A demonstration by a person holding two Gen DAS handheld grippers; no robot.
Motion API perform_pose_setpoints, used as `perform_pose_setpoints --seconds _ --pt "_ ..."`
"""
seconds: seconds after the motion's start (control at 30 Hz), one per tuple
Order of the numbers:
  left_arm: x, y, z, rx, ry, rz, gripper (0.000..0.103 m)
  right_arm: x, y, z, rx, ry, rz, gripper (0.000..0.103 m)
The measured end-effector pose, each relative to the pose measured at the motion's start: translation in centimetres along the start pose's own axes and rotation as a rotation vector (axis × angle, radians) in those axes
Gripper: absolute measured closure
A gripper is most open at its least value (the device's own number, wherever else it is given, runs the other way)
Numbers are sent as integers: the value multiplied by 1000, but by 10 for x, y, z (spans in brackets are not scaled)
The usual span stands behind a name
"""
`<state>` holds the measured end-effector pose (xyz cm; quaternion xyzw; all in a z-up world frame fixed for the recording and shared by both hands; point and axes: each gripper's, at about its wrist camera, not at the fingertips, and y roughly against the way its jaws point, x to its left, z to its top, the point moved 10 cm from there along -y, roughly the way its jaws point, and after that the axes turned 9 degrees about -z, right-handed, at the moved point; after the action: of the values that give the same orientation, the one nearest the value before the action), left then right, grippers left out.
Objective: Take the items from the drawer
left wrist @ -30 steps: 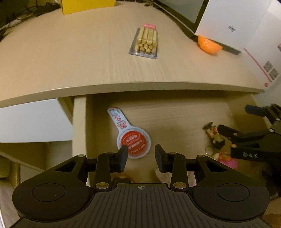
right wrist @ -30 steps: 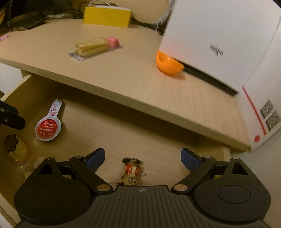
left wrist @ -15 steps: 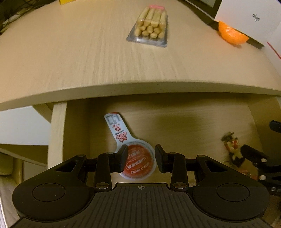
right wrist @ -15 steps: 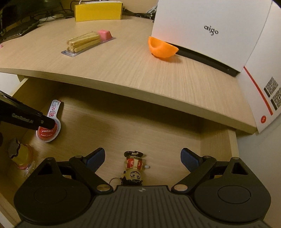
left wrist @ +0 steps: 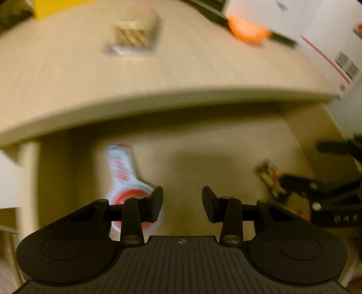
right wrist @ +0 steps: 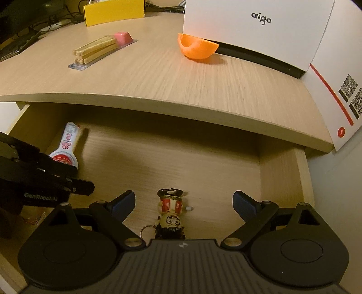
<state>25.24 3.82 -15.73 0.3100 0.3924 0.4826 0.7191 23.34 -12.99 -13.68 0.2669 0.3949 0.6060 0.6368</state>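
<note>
**Both claws open over the drawer, nothing held**

Near first. Your right gripper (right wrist: 183, 204) hangs inside the open drawer (right wrist: 280, 181), jaws spread wide, blue pads clear on both sides. The figurine keychain (right wrist: 170, 213) lies flat on the drawer floor right between those jaws, about centred, hat pointing away from you, ring at the near end. Pads not touching it. You're lined up that way, I'd judge, so a straight close pinches the body from both sides.

Your left gripper (left wrist: 182, 203) is partly open, medium gap, empty. View is motion-blurred. The red-and-white sauce cup (left wrist: 123, 181) lies just past and left of its left finger, tab pointing away toward the drawer back; the finger overlaps its red lid in view, contact can't be told. Not between the jaws; probably needs a shift left before any close.

To the left of your right claw something yellowish sits at the near drawer edge, mostly hidden by the left gripper; can't name it.

Farther out, above the drawer, the desk (right wrist: 158, 74) holds a pack of biscuit sticks (right wrist: 99, 48), an orange bowl-shaped piece (right wrist: 196, 48), a white aigo box (right wrist: 253, 29) and a yellow box (right wrist: 113, 11) at the back. Likely the drop zone for what comes out.
</note>
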Motion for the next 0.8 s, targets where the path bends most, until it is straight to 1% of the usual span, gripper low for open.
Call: perform_pose_setpoints --seconds 0.07,0.13,0.17,0.2,0.37,0.53,0.57,0.67,0.8 --pt "13 5 2 0 8 84 60 1 -1 0 1 3 3 9" --pt "24 3 2 30 13 168 62 1 -3 -1 9 3 8 9" --pt "29 0 4 40 23 192 63 0 -4 0 12 0 9 9" --pt "32 -2 5 46 34 198 65 0 -5 0 16 -4 9 9" --pt "34 -11 6 79 49 203 64 -1 -12 -1 49 -13 16 9" --pt "34 -16 10 77 75 201 63 2 -9 -2 46 -2 14 9" --pt "34 -17 11 76 77 195 63 2 -9 -2 47 -2 15 9" --pt "30 -21 13 74 71 172 57 2 -10 -3 53 -3 17 9" --pt "22 -27 15 62 58 119 56 1 -10 -3 57 -2 19 9"
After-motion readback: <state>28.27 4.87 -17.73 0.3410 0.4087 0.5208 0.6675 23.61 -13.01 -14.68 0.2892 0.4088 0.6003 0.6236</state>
